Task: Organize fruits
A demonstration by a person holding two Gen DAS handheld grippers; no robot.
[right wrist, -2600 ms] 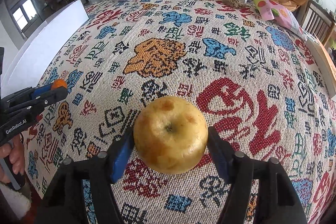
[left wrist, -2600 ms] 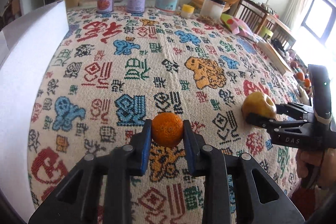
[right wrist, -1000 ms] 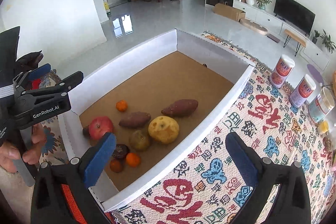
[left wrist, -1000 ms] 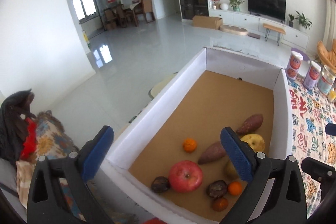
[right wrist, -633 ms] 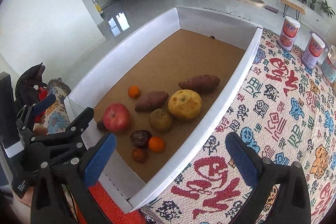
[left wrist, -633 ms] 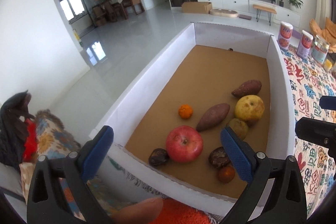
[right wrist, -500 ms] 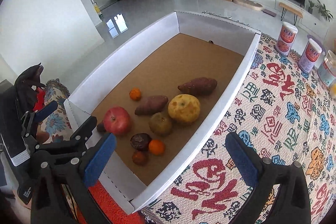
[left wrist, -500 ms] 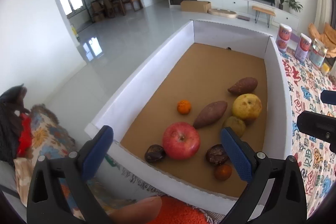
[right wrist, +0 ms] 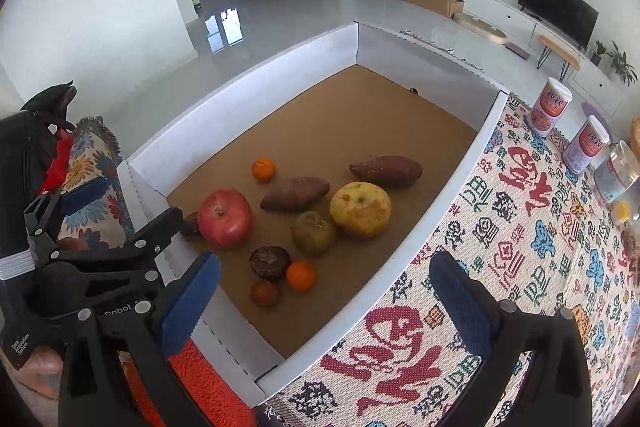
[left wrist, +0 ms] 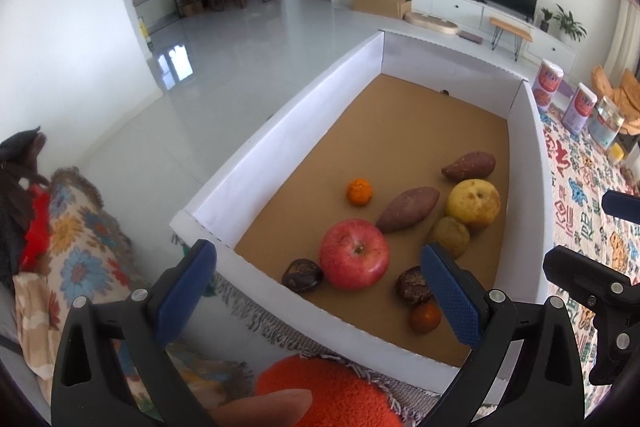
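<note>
A white cardboard box (left wrist: 280,131) (right wrist: 248,87) with a brown floor holds the fruit: a red apple (left wrist: 354,259) (right wrist: 225,217), a yellow apple (left wrist: 473,202) (right wrist: 360,209), a greenish fruit (left wrist: 449,237) (right wrist: 313,232), two sweet potatoes (left wrist: 408,214) (right wrist: 296,193), small oranges (left wrist: 359,191) (right wrist: 301,275) and dark round fruits (left wrist: 302,275) (right wrist: 269,262). My left gripper (left wrist: 316,291) hangs open and empty over the box's near end. My right gripper (right wrist: 320,301) is open and empty above the box's near right wall.
A patterned woven cloth (right wrist: 532,251) covers the table right of the box. Two pink cans (right wrist: 549,106) and a glass jar (right wrist: 618,173) stand at its far end. A floral cushion (left wrist: 76,247) and an orange fuzzy item (left wrist: 332,391) lie near me. A fingertip (left wrist: 264,407) shows low.
Both grippers held fruit over the cloth 2.6 s ago; they now stand open over the box, with the orange and yellow apple lying inside. Over the last second both views shifted slightly.
</note>
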